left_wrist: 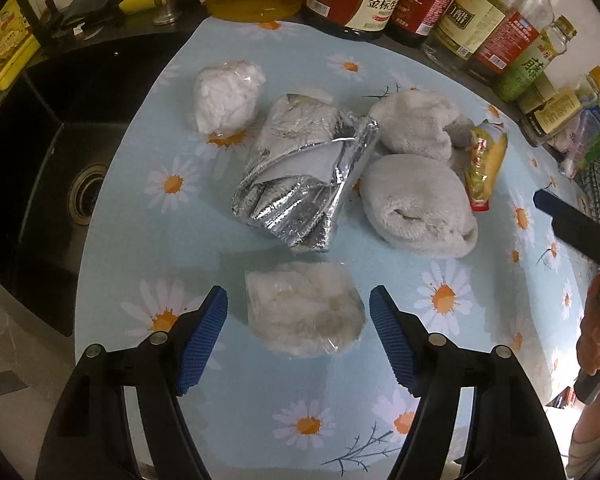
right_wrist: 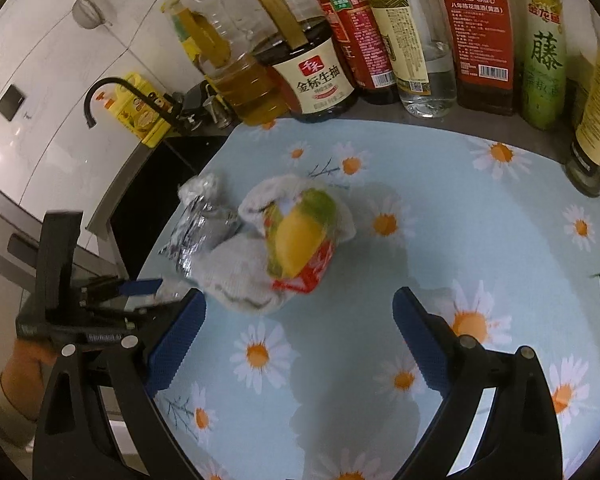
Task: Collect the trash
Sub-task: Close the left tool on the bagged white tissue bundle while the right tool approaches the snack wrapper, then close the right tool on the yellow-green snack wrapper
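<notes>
The right gripper point(right_wrist: 298, 332) shows in the left wrist view only as a dark bar cut off at the right edge, and the left wrist view's lowest corners are hidden behind its own arms. The left gripper point(left_wrist: 298, 330) hangs over a clear-wrapped white wad point(left_wrist: 304, 312), which lies between its parted pads untouched. Beyond it sit a crumpled foil bag point(left_wrist: 300, 184), another wrapped white ball point(left_wrist: 226, 96) and two grey-white socks point(left_wrist: 416, 204). The right gripper stands wide apart, holding nothing, with a blurred yellow snack packet point(right_wrist: 300, 240) just ahead on the socks. The table point(right_wrist: 480, 240) is bare on the right; a black sink point(left_wrist: 44, 160) borders its left edge, bottles point(right_wrist: 480, 32) its back
</notes>
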Available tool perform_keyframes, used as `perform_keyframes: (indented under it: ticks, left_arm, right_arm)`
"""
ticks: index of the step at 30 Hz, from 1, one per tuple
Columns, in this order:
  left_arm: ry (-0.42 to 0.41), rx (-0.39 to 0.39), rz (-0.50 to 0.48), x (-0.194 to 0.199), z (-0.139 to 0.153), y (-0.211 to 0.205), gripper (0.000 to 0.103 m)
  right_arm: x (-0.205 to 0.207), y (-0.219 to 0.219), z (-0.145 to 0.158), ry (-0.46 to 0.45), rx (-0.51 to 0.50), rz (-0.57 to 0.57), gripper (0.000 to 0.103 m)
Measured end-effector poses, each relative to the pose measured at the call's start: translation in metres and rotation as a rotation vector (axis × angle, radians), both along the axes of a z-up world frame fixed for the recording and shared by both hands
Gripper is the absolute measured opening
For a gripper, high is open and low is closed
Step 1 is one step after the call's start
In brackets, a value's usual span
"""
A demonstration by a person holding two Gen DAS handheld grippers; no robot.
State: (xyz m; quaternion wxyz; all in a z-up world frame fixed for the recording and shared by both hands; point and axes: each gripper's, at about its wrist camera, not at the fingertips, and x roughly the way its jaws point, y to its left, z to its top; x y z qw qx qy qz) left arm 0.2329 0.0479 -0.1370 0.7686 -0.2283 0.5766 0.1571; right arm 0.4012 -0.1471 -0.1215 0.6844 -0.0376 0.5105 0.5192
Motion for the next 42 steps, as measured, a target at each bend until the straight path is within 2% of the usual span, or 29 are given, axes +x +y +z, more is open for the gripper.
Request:
perform_keyframes:
  ticks: [2,15,19,22,27,32,42]
  left_arm:
    - [0.012,-0.004,0.003,0.001,-0.003,0.0,0.055]
    - [-0.003,0.003,0.02,-0.001,0.003,-0.002,0.052]
    - [-0.013,0.003,0.035,-0.007,0.007,-0.001,0.052]
    - [-0.019,0.0,0.046,-0.012,0.01,-0.002,0.052]
    - [-0.025,-0.005,0.058,-0.02,0.014,-0.007,0.052]
    - [-0.027,-0.013,0.077,-0.029,0.014,-0.006,0.052]
    - [-0.037,-0.02,0.067,-0.036,0.014,-0.003,0.052]
  right_arm:
    - [0.003,0.006,-0.001,-0.001,-0.002,-0.006,0.093]
    - [0.013,0.036,-0.016,0.014,-0.04,-0.034,0.093]
    - [0.016,0.041,-0.019,0.015,-0.051,-0.044,0.085]
    - [0.017,0.045,-0.021,0.018,-0.063,-0.051,0.083]
    - [0.016,0.053,-0.026,0.004,-0.104,-0.05,0.068]
    - [0.014,0.055,-0.03,-0.014,-0.136,-0.051,0.048]
    - [0.01,0.042,-0.025,-0.018,-0.125,-0.075,0.046]
